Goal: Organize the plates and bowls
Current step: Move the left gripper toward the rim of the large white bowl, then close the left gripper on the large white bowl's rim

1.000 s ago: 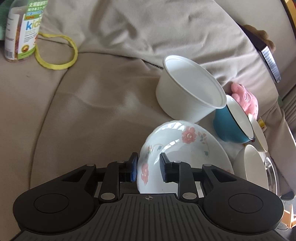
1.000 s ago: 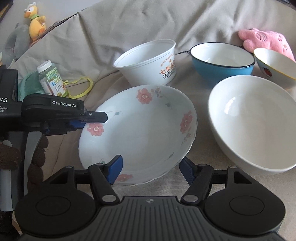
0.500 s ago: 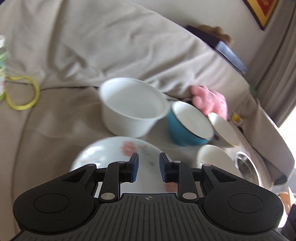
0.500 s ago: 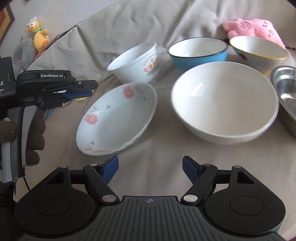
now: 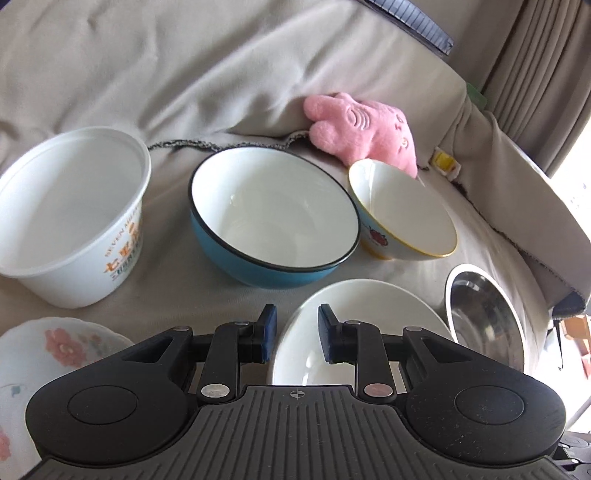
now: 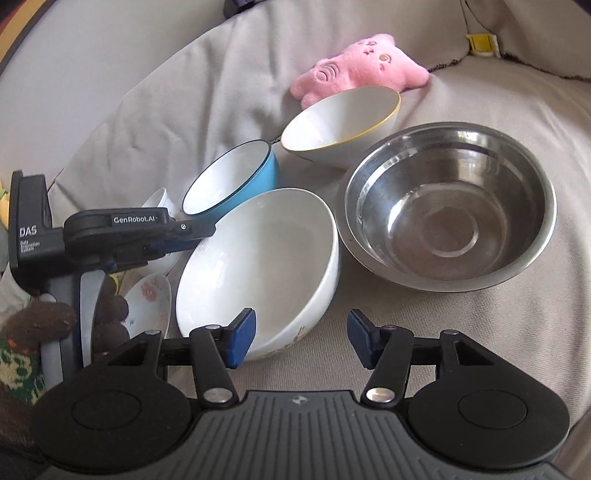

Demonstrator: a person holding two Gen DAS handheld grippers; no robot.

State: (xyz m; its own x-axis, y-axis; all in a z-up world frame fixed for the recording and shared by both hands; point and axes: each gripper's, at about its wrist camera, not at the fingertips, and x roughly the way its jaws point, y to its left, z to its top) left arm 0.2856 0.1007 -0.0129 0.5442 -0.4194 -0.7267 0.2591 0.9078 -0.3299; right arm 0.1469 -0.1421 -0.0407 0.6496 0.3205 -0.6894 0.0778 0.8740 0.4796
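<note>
Several dishes sit on a beige sofa cover. My left gripper (image 5: 293, 338) is open with a narrow gap, its fingers straddling the near-left rim of the large white bowl (image 5: 354, 317). Beyond it stand a blue bowl (image 5: 273, 218), a white plastic tub (image 5: 70, 206), a yellow-rimmed bowl (image 5: 402, 210) and a steel bowl (image 5: 484, 314). The floral plate (image 5: 44, 350) lies at lower left. My right gripper (image 6: 301, 339) is open and empty, at the near edge of the white bowl (image 6: 258, 258), beside the steel bowl (image 6: 450, 210). The left gripper (image 6: 192, 232) shows over the bowl's left rim.
A pink plush toy (image 5: 362, 129) lies behind the bowls against the sofa back. A dark book (image 5: 410, 18) rests on top of the backrest. Curtains (image 5: 546, 74) hang at the far right. The sofa cover slopes up behind the dishes.
My left gripper let go of the floral plate, which now lies flat, and moved right to the white bowl's rim. My right gripper moved right, toward the white and steel bowls.
</note>
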